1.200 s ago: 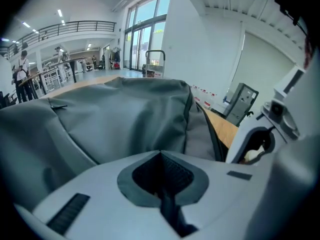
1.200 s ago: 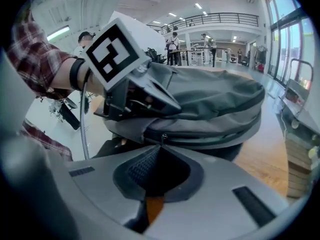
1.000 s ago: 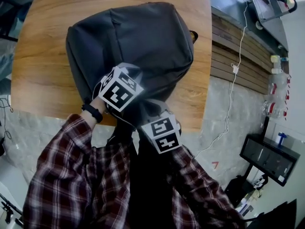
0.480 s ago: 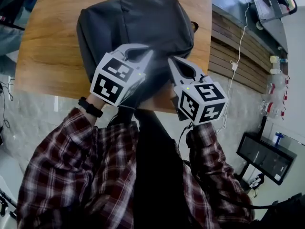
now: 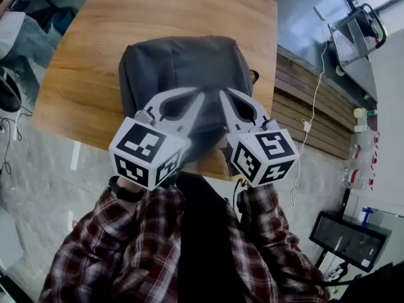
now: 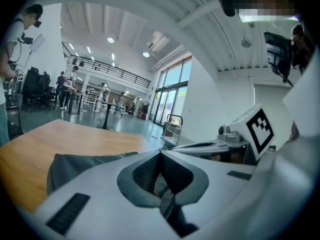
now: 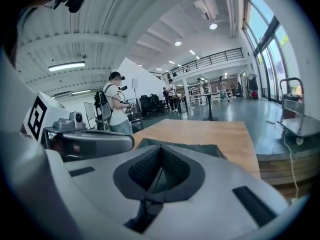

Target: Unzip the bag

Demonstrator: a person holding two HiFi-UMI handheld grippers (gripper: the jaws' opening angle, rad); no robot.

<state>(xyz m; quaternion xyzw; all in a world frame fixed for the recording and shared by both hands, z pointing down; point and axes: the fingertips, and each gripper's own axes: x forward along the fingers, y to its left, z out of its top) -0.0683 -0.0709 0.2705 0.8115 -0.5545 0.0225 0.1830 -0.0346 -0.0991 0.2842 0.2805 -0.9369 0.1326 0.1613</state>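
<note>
My left gripper (image 5: 199, 95) and right gripper (image 5: 223, 95) hover shut and empty over the grey bag (image 5: 183, 62), which lies by the table's (image 5: 82, 87) near edge, toward its right side. It looks like soft, slumping fabric, so I'd pin the cloth and pinch the zipper pull, which I can't see here.

Bright, even light fills the hall, from ceiling lamps (image 6: 110, 40) and tall windows (image 7: 262, 39) that blow out almost to white with mild glare. In the head view the desk (image 5: 95, 74) is evenly lit, while the bag (image 5: 183, 62) stays dark with little detail, and a soft shadow seems to lie under it at the desk's near edge. Both gripper views bend strongly and darken to black at their corners; the near jaws look soft, while the far hall is sharper.
</note>
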